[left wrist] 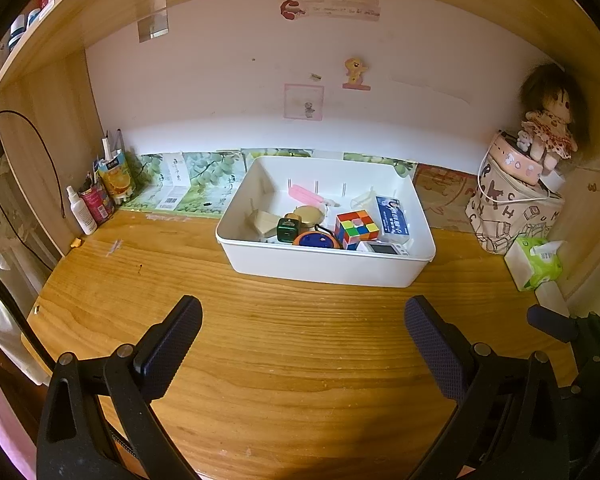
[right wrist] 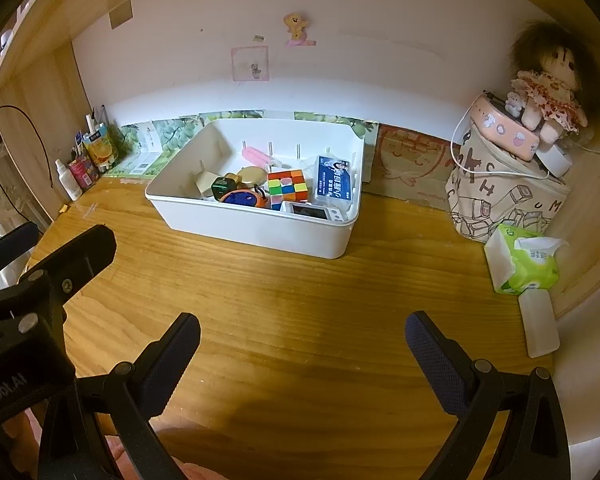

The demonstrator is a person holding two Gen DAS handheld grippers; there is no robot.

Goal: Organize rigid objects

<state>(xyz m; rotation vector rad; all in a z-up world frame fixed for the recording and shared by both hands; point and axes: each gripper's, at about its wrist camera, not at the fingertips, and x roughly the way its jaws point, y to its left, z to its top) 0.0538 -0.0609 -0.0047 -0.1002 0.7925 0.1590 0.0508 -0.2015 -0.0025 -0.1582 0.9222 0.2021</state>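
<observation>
A white plastic bin (left wrist: 320, 268) (right wrist: 260, 232) stands on the wooden desk near the back wall. It holds a colourful puzzle cube (left wrist: 357, 229) (right wrist: 287, 187), a blue-and-white box (left wrist: 394, 214) (right wrist: 334, 182), a small white screen device (left wrist: 384, 248) (right wrist: 312, 212), a blue-and-orange round thing (left wrist: 316, 240) (right wrist: 242, 199), a green cube (left wrist: 287, 230) (right wrist: 223, 187), a gold round tin (left wrist: 309, 216) (right wrist: 252, 175) and a pink item (left wrist: 304, 196) (right wrist: 256, 157). My left gripper (left wrist: 303, 346) is open and empty in front of the bin. My right gripper (right wrist: 303, 358) is open and empty too.
A printed fabric bag (left wrist: 508, 216) (right wrist: 504, 204) with a pink case and a doll (left wrist: 550, 120) (right wrist: 548, 76) stands at the right. A green tissue pack (left wrist: 536, 262) (right wrist: 520, 264) lies in front. Bottles and a pen cup (left wrist: 100, 192) (right wrist: 84, 160) stand at the left corner.
</observation>
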